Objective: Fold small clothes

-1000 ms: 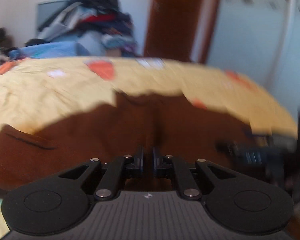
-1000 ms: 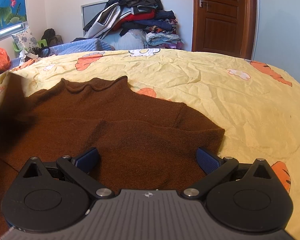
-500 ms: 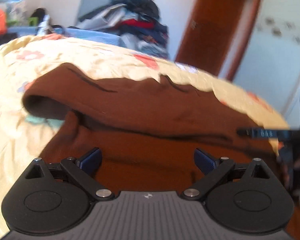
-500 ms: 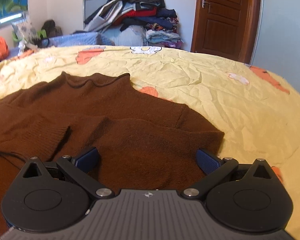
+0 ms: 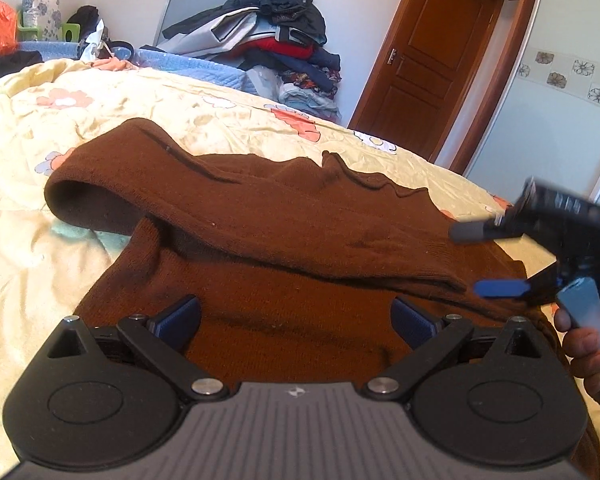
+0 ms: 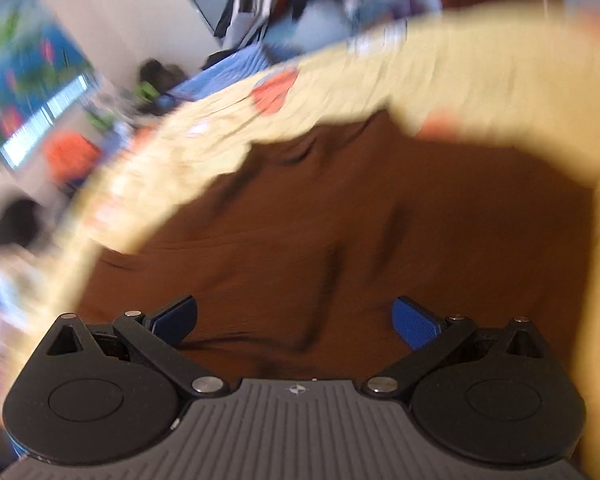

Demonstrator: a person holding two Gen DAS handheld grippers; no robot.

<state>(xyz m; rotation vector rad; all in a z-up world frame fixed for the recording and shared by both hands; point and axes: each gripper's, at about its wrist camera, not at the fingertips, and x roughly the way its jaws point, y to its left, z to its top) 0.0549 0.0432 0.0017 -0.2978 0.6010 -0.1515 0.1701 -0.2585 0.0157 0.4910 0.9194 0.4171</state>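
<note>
You are working over a bed (image 5: pixel 112 92) spread with a crumpled yellow sheet printed in orange and white shapes, on which a brown knitted sweater (image 5: pixel 300 220) is lying, its long axis running left to right across the left wrist view with one sleeve laid over the body as a soft, rounded fold. You are holding the left gripper (image 5: pixel 296 316) directly above the near hem, blue pads spread wide and gripping nothing; the cloth lies just ahead of and below it. You are tilting the right gripper (image 6: pixel 296 320) over the sweater's right end (its view is heavily blurred), jaws likewise apart and empty. Each hand appears nearest its own end.
</note>
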